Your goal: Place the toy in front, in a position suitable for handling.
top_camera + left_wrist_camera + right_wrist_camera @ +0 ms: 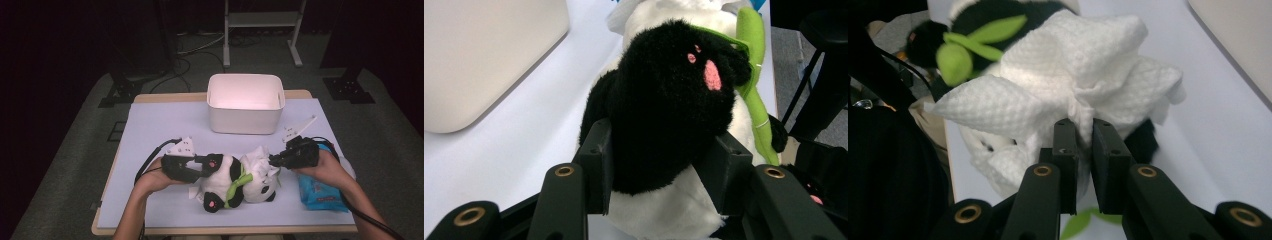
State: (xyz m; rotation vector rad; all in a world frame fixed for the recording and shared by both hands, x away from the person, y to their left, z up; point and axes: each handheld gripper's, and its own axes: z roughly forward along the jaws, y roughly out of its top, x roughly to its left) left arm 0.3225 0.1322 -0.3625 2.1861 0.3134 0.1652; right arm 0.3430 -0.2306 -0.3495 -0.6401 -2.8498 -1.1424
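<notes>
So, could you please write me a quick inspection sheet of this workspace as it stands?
Surface: table with a pale cover, wooden edge showing.
Job's things: plush panda lying on its side; crumpled white wipe against its head.
Clutter: white bin at the far edge; blue wipes pack under the right forearm.
Grippers: left hand-held gripper clamps a black paw of the panda; right hand-held gripper pinches the wipe.
Cables: one black cable trails from the left hand-held gripper, another along the right forearm.
Surroundings: grey carpet, floor cables, a white frame stand behind, dark background.
</notes>
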